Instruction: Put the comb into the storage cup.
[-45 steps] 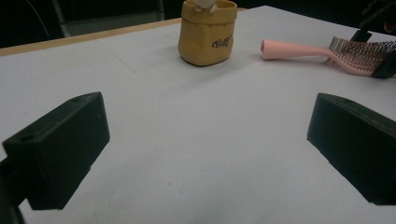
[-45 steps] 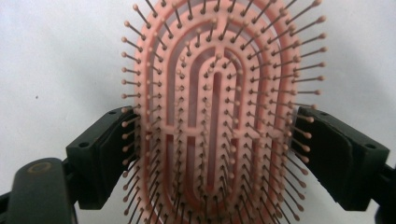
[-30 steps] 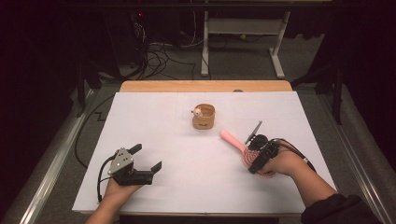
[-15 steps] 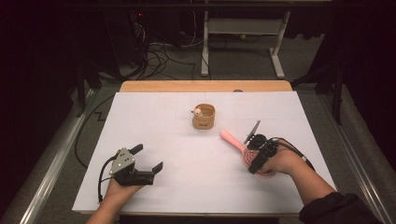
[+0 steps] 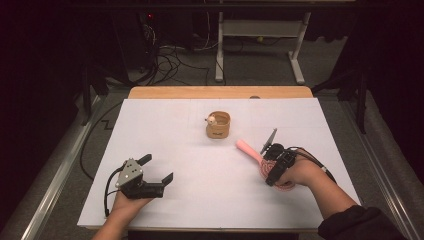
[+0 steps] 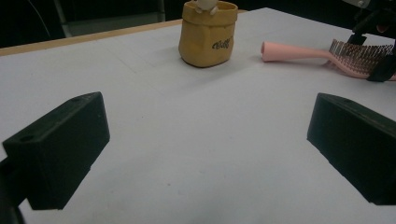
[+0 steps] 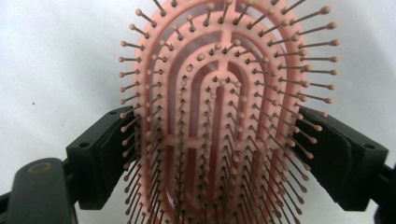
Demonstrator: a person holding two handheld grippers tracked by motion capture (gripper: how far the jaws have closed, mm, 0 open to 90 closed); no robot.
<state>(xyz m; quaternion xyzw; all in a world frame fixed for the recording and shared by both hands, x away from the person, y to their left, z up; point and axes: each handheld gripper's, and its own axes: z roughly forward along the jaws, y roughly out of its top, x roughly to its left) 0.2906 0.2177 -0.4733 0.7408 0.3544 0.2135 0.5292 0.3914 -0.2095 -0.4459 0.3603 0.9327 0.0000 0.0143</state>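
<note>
The pink hairbrush head is straddled by the right gripper, jaws against its edges (grip apparently secured for lifting). The left gripper rests spread wide, idle, at eight o'clock from the yellow pot.

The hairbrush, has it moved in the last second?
No. The hairbrush lies where it did, its handle pointing toward the yellow pot, the same gap between them.

Hairbrush right of pouch (on table).
</note>
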